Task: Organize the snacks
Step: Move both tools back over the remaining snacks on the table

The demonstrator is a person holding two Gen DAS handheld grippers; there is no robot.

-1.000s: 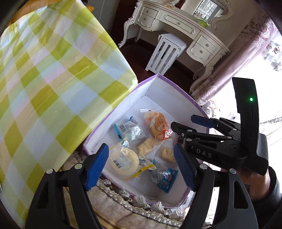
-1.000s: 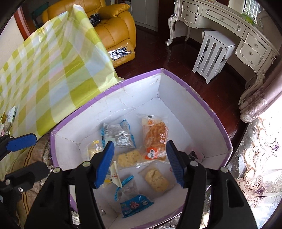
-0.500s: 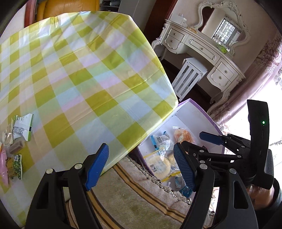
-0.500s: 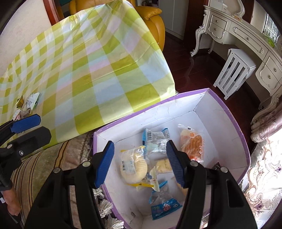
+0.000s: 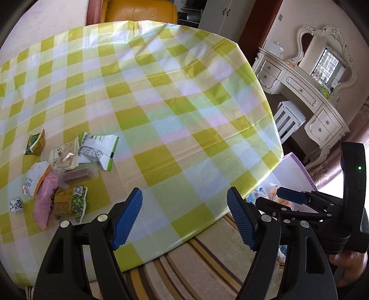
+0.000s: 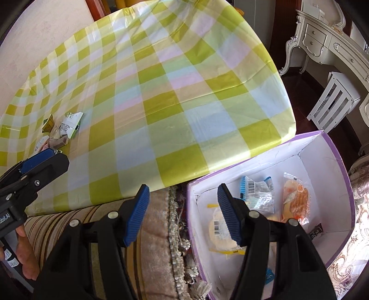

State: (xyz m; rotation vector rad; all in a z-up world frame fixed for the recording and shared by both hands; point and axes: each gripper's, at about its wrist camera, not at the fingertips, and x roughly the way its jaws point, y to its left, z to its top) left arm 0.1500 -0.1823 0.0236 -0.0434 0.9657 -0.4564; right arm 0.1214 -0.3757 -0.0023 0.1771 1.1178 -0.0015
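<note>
Several wrapped snacks (image 5: 62, 175) lie in a heap at the left of the checked tablecloth (image 5: 161, 103); the right wrist view shows the same snack heap (image 6: 61, 131) far off at the left. My left gripper (image 5: 184, 219) hangs open over the table's near edge, nothing between its blue pads. My right gripper (image 6: 183, 214) is open and empty too, above the gap between the table and the purple-rimmed white box (image 6: 322, 166). Inside the box lie several packets, among them an orange bun packet (image 6: 296, 200) and a round pastry (image 6: 219, 233).
A striped sofa seat (image 6: 76, 221) with a tasselled fringe runs under the table's edge. At the right stand a white dressing table (image 5: 306, 92) and a white slatted stool (image 5: 288, 122). A yellow armchair (image 5: 138, 11) is behind the table.
Both grippers have swung left from above the box toward the table. The snack heap on the cloth has come into the left wrist view; the box has slid to the right.
</note>
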